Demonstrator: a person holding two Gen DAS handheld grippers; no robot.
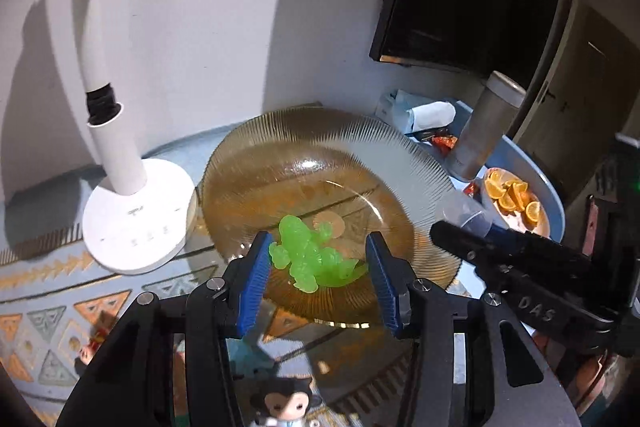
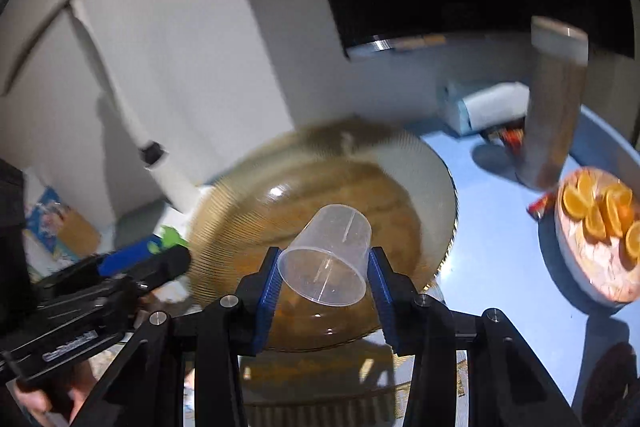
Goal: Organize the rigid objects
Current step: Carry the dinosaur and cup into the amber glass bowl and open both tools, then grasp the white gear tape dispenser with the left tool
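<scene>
A translucent green toy figure (image 1: 308, 259) hangs over an amber ribbed glass plate (image 1: 332, 131), and my left gripper (image 1: 318, 247) is shut on it, blue pads against both its sides. My right gripper (image 2: 325, 255) is shut on a clear plastic cup (image 2: 328, 251) that lies on its side with its mouth towards the camera, above the same plate (image 2: 428, 163). In the left wrist view the cup (image 1: 468, 215) shows at the plate's right rim. In the right wrist view the left gripper (image 2: 160, 255) is at the plate's left edge, a bit of green showing.
A white lamp base (image 1: 136, 223) stands left of the plate. Behind it on the right are a steel tumbler (image 1: 488, 127), a dish of orange slices (image 1: 516, 199) and a tissue box (image 1: 416, 111). A small figurine (image 1: 288, 403) stands on the patterned cloth (image 1: 60, 311) below my left gripper.
</scene>
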